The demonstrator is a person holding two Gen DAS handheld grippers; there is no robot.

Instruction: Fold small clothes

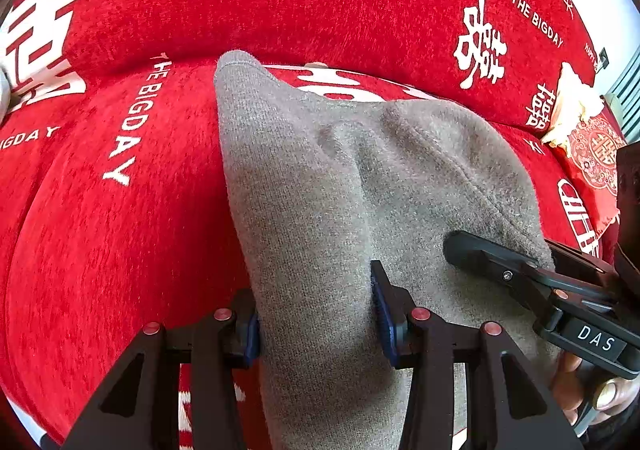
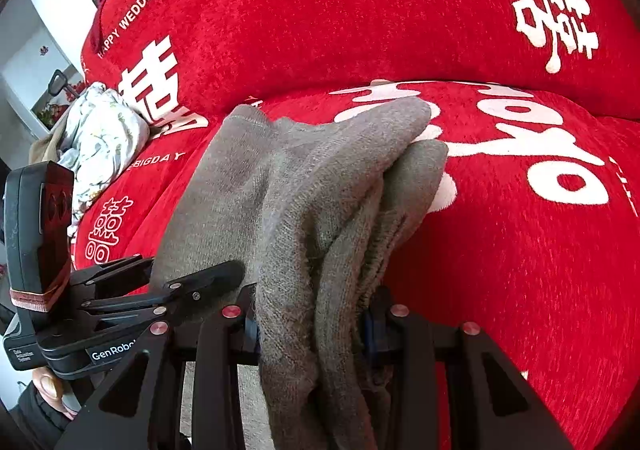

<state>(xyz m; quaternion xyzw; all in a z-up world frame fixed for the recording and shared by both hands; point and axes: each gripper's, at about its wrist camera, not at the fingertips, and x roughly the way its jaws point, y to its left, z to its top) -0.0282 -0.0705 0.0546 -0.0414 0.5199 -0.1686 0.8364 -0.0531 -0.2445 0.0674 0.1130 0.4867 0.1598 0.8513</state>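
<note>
Only the right wrist view shows the crumpled floral cloth (image 2: 102,130) heaped at the far left of the red sofa cover (image 2: 500,250), while only the left wrist view shows the patterned red packet (image 1: 592,158) at the right edge. Both views share the grey knit garment (image 1: 320,190), soft and fuzzy with a stitched seam, draped over the plush cover printed with white characters. The left gripper (image 1: 316,314) has its jaws closed on a thick fold of the garment, partly apart around it. The right gripper (image 2: 312,326) clamps several bunched layers the same way.
</note>
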